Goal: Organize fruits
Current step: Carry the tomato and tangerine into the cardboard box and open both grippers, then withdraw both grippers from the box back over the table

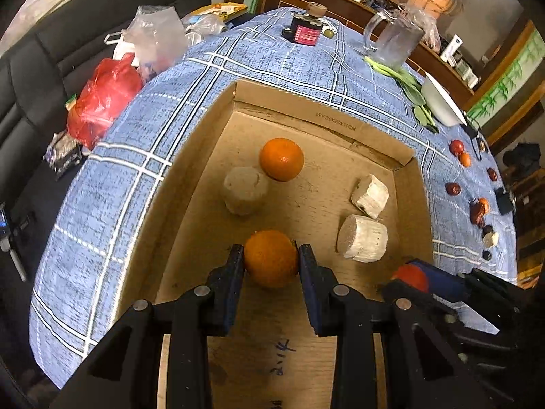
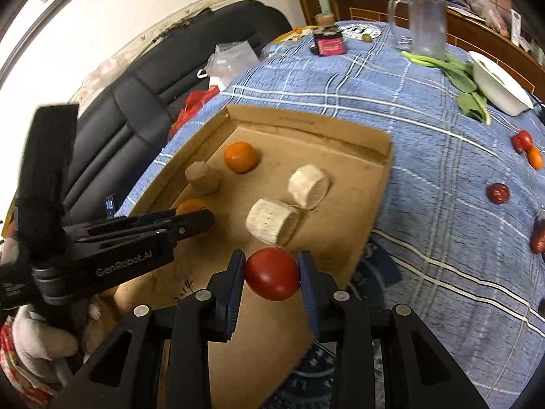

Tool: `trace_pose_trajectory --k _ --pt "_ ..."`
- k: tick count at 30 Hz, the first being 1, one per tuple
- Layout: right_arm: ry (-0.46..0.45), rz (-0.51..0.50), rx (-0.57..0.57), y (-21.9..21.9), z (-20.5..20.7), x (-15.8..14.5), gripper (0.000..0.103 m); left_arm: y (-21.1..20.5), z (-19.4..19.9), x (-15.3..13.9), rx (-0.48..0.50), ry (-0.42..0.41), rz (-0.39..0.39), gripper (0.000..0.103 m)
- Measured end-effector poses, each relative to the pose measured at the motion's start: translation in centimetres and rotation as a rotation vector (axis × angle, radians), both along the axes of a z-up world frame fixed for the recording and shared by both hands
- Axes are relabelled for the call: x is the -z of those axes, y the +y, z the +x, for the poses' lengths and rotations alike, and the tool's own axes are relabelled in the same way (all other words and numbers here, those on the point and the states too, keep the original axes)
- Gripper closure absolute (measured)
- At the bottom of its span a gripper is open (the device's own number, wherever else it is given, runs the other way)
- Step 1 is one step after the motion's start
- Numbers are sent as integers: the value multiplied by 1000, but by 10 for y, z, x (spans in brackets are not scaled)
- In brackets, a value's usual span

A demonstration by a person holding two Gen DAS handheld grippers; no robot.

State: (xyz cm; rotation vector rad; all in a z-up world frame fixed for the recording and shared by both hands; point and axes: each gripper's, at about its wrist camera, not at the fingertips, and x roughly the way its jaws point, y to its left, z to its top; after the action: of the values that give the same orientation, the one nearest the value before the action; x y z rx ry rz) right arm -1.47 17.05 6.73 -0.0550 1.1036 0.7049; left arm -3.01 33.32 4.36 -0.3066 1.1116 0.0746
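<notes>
The left claw [image 1: 271,255] is gripping an orange [image 1: 270,258] over the cardboard box [image 1: 190,177], while the right claw [image 2: 271,261] is clamping a red fruit [image 2: 272,273] above the box's near edge. Further in, another orange [image 1: 281,158] is sitting beside pale chunks [image 1: 362,242]. Beyond, small red fruits [image 2: 498,193] are lying scattered on the blue checked surface [image 2: 425,156].

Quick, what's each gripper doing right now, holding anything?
Left gripper: shut on an orange.
Right gripper: shut on a red tomato.
</notes>
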Motion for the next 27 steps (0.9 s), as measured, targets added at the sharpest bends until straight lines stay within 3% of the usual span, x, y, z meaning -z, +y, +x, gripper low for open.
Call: trace_pose_trajectory --k 14,21,25,27 --pt "-15 -55 -3 15 -3 15 67 10 1 -1 -6 7 -57 71" --pt "-33 -71 -26 18 -8 17 67 12 -6 -16 -46 -6 -59 70" --pt "-64 -46 -17 10 -12 3 55 12 -9 -33 -70 -47 -59 58" --pt "-78 -35 -7 4 -14 -4 51 9 -10 -42 -77 -68 -60 58"
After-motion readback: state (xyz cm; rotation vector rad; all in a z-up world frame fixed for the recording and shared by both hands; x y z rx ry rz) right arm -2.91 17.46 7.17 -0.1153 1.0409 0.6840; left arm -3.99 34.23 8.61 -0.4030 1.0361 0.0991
